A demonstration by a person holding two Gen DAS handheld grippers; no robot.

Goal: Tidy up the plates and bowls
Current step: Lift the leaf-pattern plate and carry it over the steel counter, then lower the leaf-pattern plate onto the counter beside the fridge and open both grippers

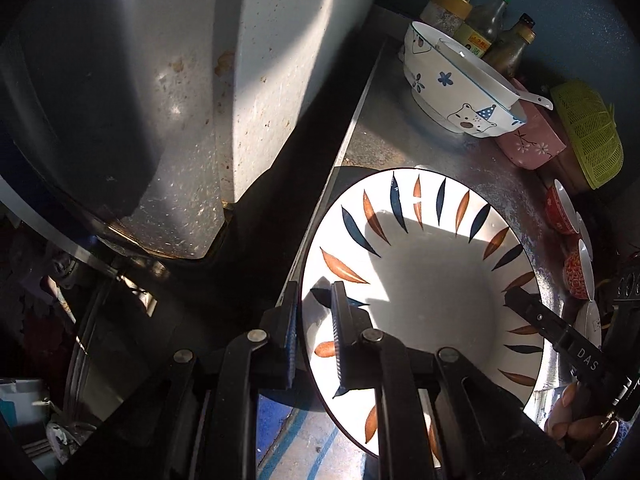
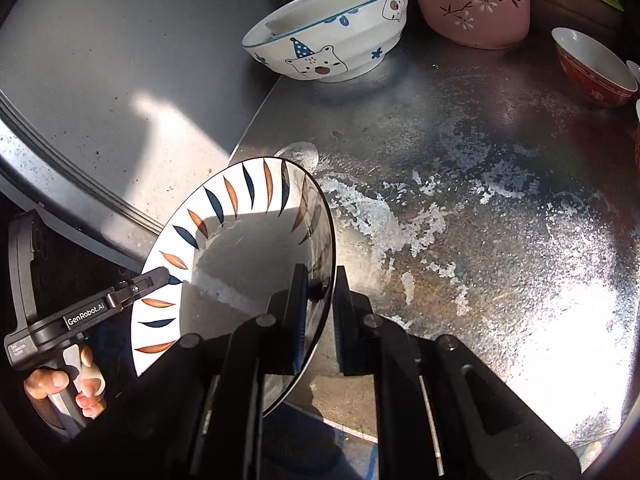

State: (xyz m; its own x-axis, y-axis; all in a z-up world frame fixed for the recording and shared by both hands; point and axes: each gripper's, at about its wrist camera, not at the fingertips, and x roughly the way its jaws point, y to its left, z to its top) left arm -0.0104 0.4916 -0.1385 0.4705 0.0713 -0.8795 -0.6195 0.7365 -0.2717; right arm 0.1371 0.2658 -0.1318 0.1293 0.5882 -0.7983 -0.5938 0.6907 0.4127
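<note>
Both tools clamp one leaf-pattern plate (image 1: 420, 280) by opposite rim edges: left tool (image 1: 316, 336) on its own side, right tool (image 2: 322, 308) across. Plate hangs tilted over the tabletop (image 2: 480, 200). Bear bowl (image 2: 332, 40) sits well ahead of both, beyond the plate's far rim.
</note>
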